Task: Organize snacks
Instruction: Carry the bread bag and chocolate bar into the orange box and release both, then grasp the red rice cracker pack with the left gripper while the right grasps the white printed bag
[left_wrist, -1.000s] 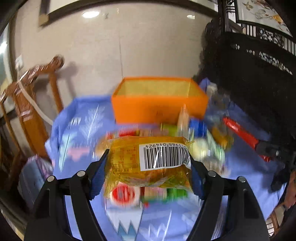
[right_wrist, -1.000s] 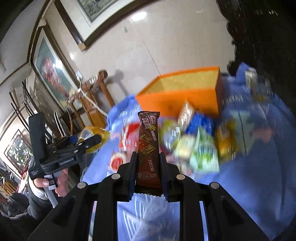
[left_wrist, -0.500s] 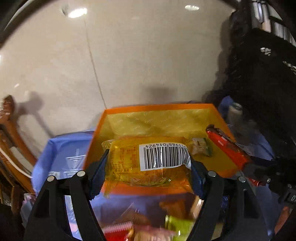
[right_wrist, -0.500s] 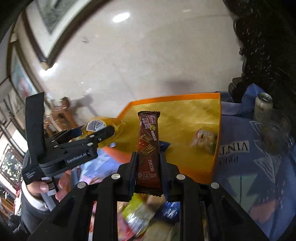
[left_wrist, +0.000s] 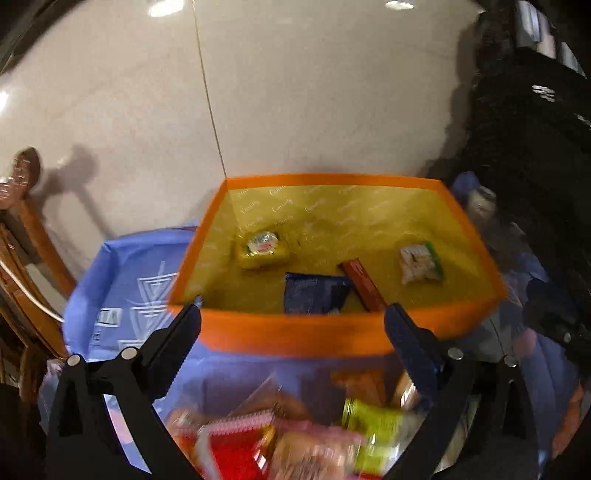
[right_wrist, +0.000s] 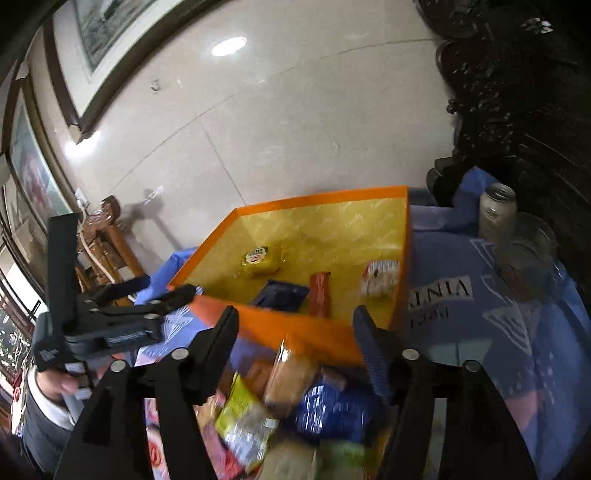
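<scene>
Left wrist view: both tools, left and right, have just opened wide and empty, freeing yellow packet at eleven o'clock and brown bar into orange cardboard box.

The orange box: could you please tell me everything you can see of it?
The orange box is an open, lidless rectangular tray that looks like cardboard, orange outside, with a printed gold lining. It sits upright on the blue cloth. Inside lie a yellow packet, a dark blue packet, a brown bar and a pale green-edged packet.
</scene>
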